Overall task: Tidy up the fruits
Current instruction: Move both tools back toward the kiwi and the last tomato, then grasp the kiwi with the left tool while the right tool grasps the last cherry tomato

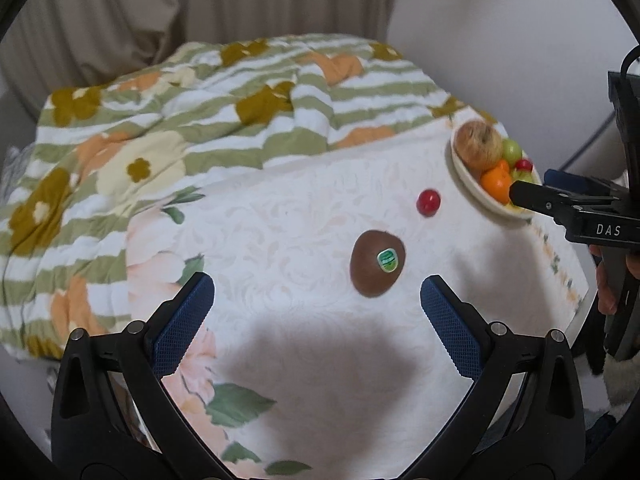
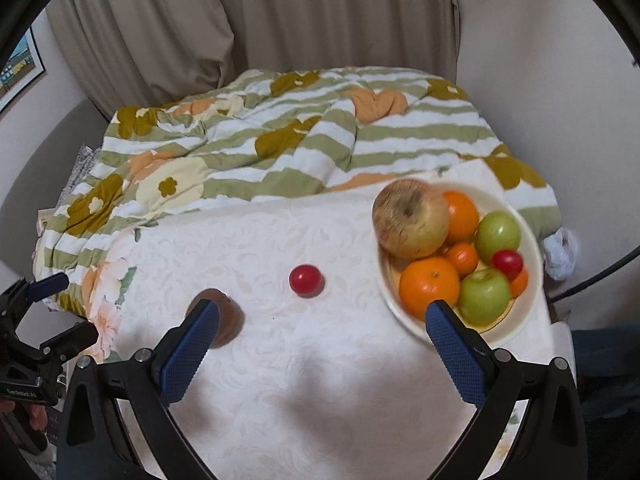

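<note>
From the left wrist view, the left gripper [image 1: 317, 300] hangs wide open and empty above the white tablecloth [image 1: 280, 216], with the kiwi [image 1: 377, 263] lying loose just ahead between its fingers and the small red fruit [image 1: 428, 202] beyond it, short of the bowl [image 1: 466, 184]. From the right wrist view, the right gripper [image 2: 323, 330] is likewise spread wide holding nothing, near the bowl's front rim with the kiwi partly hidden behind its left finger. The bowl looks heaped, so a fruit dropped onto the big apple [image 2: 410, 218] could roll off, and either round fruit may skid away under an off-centre pinch.
</note>
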Demonstrator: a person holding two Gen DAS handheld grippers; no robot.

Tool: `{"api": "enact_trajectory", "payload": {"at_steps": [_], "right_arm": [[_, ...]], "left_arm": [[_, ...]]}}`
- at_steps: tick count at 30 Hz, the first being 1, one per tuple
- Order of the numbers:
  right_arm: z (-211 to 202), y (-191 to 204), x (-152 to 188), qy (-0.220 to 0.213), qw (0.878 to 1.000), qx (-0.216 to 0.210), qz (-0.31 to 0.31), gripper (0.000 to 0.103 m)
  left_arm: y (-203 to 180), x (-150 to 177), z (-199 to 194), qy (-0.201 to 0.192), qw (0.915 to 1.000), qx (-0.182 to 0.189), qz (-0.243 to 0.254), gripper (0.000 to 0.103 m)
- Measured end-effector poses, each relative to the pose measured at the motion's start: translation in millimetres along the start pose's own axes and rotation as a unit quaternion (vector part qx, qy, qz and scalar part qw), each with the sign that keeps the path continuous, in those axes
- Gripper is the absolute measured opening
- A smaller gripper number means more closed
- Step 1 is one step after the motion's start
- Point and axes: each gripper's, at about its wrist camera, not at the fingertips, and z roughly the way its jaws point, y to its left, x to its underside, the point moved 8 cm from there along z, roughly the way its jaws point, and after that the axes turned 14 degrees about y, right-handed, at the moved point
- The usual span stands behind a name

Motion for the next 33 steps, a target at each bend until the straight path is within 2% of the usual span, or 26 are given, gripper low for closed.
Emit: {"api": "enact_trajectory", "payload": {"at_steps": [4,7,13,17,20,24,26,30,33], "right_arm": [[26.1,7.6,3.2,0.011,1.000,0.000,-0.005,0.102],[46.0,9.7,3.8,0.020,1.000,-0.004,-0.008,0.102],[76.2,5.4,0.9,0.032,0.999,-0.019,-0.002,0.100],[91.3,4.8,-0.4,0.039,0.999,-0.019,-0.015,0.092],[100.5,4.6,-2.2,0.042,0.999,-0.029,-0.013,0.090],[105.7,5.9,-4.7,0.039,0.998,-0.040,-0.005,0.084],[105.7,8.1,-5.7,0.037,0.999,-0.039,-0.010,0.077],[106.5,11.1,-7.3,0.035,0.999,-0.031,-0.025,0.067],[108.7,12.5,-8.1,0.037,0.998,-0.030,-0.030,0.062]], "left_arm": [[-5.5,-5.8,28.9,0.022,0.9992,0.014,0.031,0.103],[-17.3,-7.3,52.5,0.041,0.9975,0.009,0.056,0.103],[-40.5,-11.0,81.8,0.050,0.9947,0.027,0.086,0.103],[-53.2,-13.0,97.7,0.050,0.9926,0.035,0.105,0.103],[-60.3,-14.5,108.9,0.051,0.9915,0.030,0.115,0.099],[-68.5,-16.3,118.7,0.049,0.9905,0.023,0.127,0.083],[-70.1,-16.5,122.0,0.049,0.9902,0.023,0.129,0.081],[-69.7,-15.0,124.8,0.050,0.9907,0.020,0.125,0.061],[-68.0,-15.7,124.9,0.048,0.9916,0.021,0.119,0.061]]}}
